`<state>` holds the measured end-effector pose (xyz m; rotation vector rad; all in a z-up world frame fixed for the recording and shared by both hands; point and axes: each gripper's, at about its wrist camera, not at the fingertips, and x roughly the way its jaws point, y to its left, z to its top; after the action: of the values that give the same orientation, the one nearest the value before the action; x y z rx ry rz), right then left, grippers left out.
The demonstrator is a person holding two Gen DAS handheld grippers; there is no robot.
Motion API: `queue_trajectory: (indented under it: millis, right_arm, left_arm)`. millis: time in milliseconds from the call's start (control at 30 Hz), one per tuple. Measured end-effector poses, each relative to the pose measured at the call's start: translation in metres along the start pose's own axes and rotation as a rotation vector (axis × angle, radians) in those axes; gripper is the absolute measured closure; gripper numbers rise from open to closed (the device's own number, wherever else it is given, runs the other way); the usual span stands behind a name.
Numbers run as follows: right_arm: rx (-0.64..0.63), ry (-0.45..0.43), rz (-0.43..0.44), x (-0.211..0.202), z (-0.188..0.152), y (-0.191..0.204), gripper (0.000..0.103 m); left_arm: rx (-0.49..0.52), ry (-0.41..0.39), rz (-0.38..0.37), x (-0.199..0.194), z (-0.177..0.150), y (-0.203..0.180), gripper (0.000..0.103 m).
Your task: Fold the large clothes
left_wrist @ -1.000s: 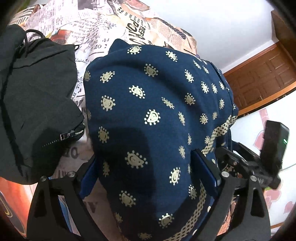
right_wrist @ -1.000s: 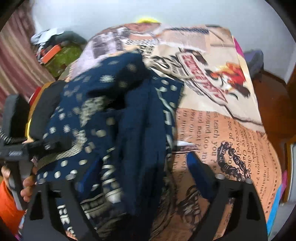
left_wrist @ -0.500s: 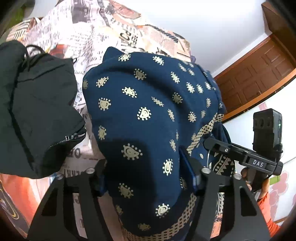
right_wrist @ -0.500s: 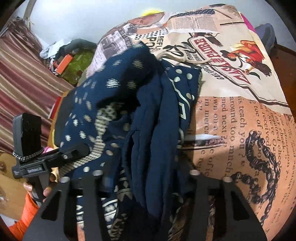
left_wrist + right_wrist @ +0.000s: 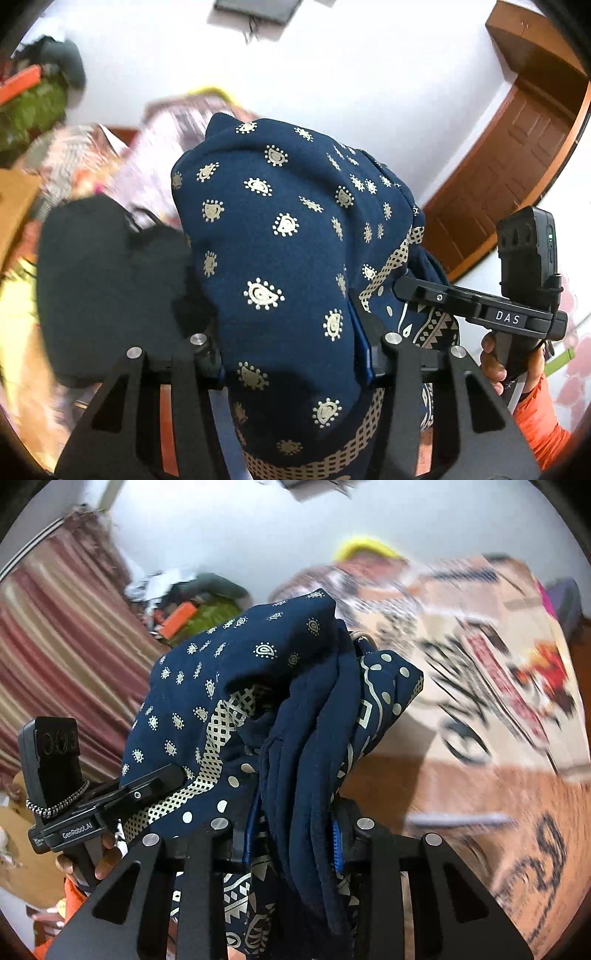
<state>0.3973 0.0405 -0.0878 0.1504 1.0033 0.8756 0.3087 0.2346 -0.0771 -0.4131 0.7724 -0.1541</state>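
Note:
A navy garment with cream paisley print (image 5: 280,236) hangs bunched and lifted off the bed. My left gripper (image 5: 288,354) is shut on its patterned side, the cloth filling the space between the fingers. My right gripper (image 5: 295,834) is shut on a thick fold of the same navy garment (image 5: 303,738). The right gripper (image 5: 436,295) shows at the right of the left wrist view, close beside the cloth. The left gripper (image 5: 147,790) shows at the left of the right wrist view.
A black jacket (image 5: 107,291) lies left of the garment. The bed with a newspaper-print sheet (image 5: 480,709) is below and to the right. A brown wooden door (image 5: 517,155), striped curtains (image 5: 62,646) and a clutter pile (image 5: 188,613) stand around.
Both grippers have closed on the navy garment and lifted it up off the bed. The views now tilt up toward the wall, and the bed is blurred with motion.

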Motion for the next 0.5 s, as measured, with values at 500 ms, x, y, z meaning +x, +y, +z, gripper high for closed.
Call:
queue_trajectory:
  millis: [500]
  right_arm:
    - [-0.113, 0.020, 0.105, 0.135, 0.050, 0.097, 0.076]
  left_arm:
    - [-0.074, -0.091, 0.187, -0.050, 0.045, 0.137, 0.053]
